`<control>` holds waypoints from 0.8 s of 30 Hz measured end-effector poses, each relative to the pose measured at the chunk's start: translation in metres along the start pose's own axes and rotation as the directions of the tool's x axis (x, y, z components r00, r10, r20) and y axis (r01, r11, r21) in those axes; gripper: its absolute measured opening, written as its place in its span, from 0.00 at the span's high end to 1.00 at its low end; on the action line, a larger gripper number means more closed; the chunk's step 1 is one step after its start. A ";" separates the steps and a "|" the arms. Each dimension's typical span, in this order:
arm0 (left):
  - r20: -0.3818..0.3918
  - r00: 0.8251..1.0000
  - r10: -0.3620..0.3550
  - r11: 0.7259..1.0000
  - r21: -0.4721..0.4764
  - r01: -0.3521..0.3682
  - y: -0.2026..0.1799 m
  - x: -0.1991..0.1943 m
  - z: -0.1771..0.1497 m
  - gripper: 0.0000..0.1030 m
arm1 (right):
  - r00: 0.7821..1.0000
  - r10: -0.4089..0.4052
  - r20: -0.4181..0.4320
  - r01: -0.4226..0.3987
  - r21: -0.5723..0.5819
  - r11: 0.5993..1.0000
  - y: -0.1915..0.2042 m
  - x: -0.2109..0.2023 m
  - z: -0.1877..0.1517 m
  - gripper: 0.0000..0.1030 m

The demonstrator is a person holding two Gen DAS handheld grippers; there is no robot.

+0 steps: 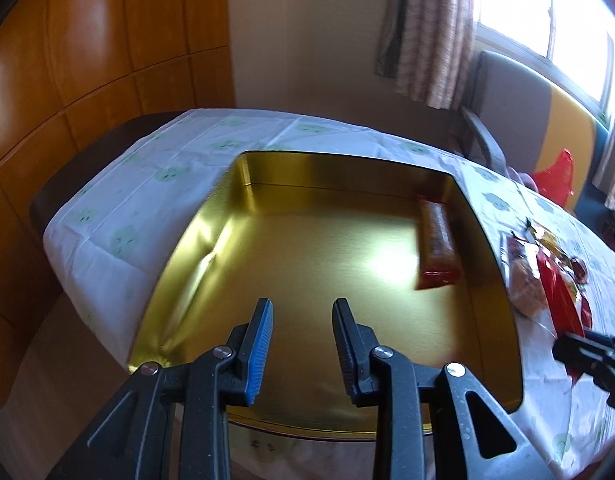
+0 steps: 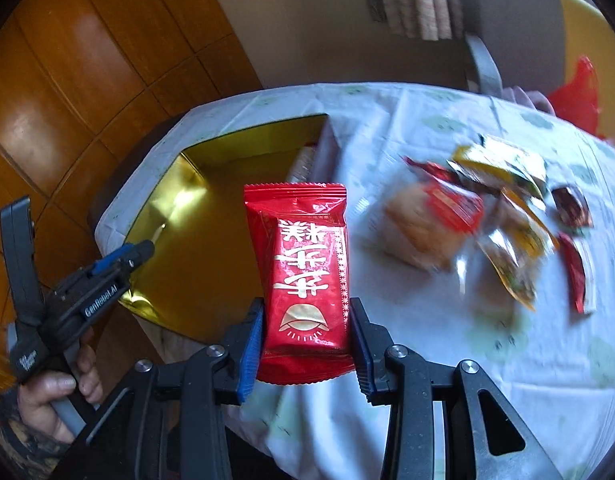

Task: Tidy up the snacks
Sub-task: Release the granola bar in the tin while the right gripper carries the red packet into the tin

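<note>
Gold tin [image 1: 315, 248] sits open on my table [image 1: 155, 168], which is covered by a white cloth with pale green prints. Inside the tin, one red-ended snack bar [image 1: 437, 248] lies against the right wall; the rest of the shiny floor is bare. My left gripper [image 1: 303, 312] hangs over the tin's near side with its jaws parted and nothing between them. My right gripper [image 2: 307, 320] is clamped on a red snack packet [image 2: 307, 272] with white lettering, pads pressing its two long edges, the packet standing upright above the table just right of the tin [image 2: 211, 240]. Loose snacks [image 2: 487, 216] lie in a blurred heap on the cloth to the right of the tin: a pale round cake in clear wrap, yellow and red sachets, a small dark packet. My left hand [image 2: 55, 396] grips its handle at lower left.
</note>
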State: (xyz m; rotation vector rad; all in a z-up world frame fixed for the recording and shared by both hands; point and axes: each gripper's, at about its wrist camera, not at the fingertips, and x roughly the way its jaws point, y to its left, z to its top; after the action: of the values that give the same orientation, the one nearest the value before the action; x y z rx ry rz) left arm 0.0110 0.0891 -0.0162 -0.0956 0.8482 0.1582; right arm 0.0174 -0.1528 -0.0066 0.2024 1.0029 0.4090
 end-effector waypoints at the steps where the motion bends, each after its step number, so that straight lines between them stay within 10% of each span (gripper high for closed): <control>1: 0.000 1.000 0.005 1.000 -0.010 -0.005 0.004 0.001 0.000 0.70 | 1.000 -0.005 0.006 0.005 -0.012 1.000 0.009 0.004 0.006 0.61; 24: -0.022 0.998 0.055 0.996 -0.072 -0.057 0.034 0.009 -0.007 0.70 | 0.977 -0.190 0.099 0.206 -0.190 0.960 0.085 0.064 0.006 0.50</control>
State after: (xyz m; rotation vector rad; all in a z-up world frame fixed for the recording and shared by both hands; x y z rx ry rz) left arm 0.0055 0.1226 -0.0283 -0.1415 0.8662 0.2411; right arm 0.0318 -0.0481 -0.0234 -0.0629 0.8877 0.3133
